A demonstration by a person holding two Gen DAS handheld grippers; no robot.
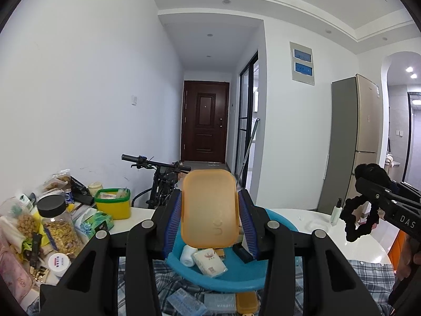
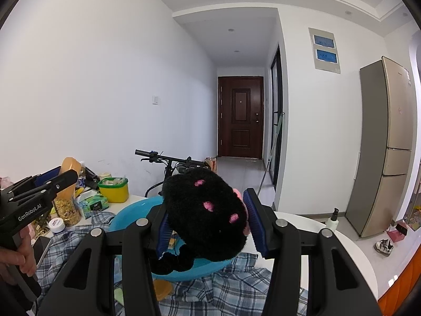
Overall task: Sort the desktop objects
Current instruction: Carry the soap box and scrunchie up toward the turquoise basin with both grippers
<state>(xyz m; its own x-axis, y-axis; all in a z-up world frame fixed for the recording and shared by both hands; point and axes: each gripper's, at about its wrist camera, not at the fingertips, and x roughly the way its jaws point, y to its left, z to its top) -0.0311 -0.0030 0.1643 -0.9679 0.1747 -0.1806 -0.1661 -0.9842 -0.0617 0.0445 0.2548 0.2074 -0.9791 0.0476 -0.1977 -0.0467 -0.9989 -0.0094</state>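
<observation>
Left gripper (image 1: 210, 210) points nearly level, slightly down, its blue pads clamped on the sides of an upright orange lid (image 1: 209, 208) held above the blue basin (image 1: 231, 273) on the table (image 1: 350, 234). Right gripper (image 2: 208, 216) sits at a like pitch, jaws closed on a black plush toy (image 2: 206, 210) with pink spots, over the same basin. A hand (image 2: 18, 252) grips the left handle. Legible writing: "GenRobot.AI" on the left gripper body, "DAS" on the right one. Lid embossing is faint, unreadable. The toy's lower part and a black scrunchy loop (image 1: 359, 218) hanging off the right gripper are only partly seen
</observation>
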